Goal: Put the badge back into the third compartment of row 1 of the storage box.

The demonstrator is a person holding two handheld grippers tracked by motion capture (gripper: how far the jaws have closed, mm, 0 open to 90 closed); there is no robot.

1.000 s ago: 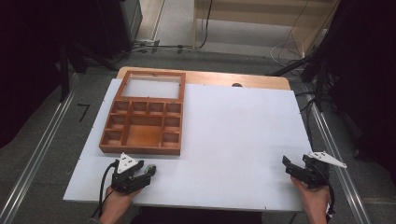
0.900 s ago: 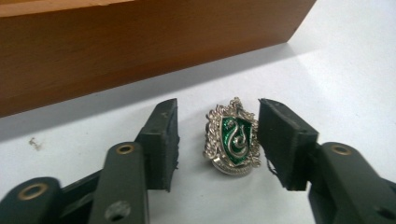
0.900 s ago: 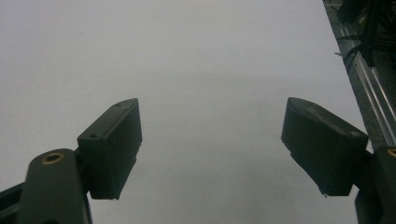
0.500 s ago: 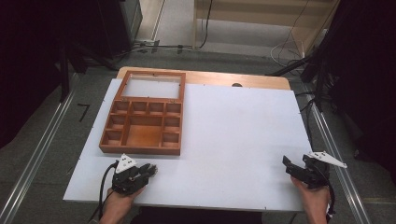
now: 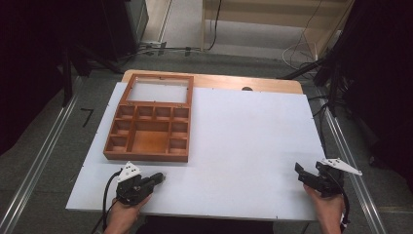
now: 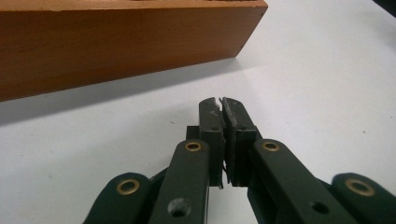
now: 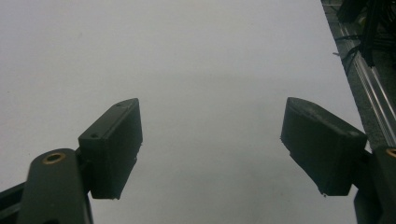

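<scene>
Progress nil so far — your left gripper has just been closing and sits pinched together on nothing, just short of the wooden tray, right gripper spread wide and empty over bare white tabletop — tray untouched.

High view overlooks the white table; gripper views skim it closely.
</scene>
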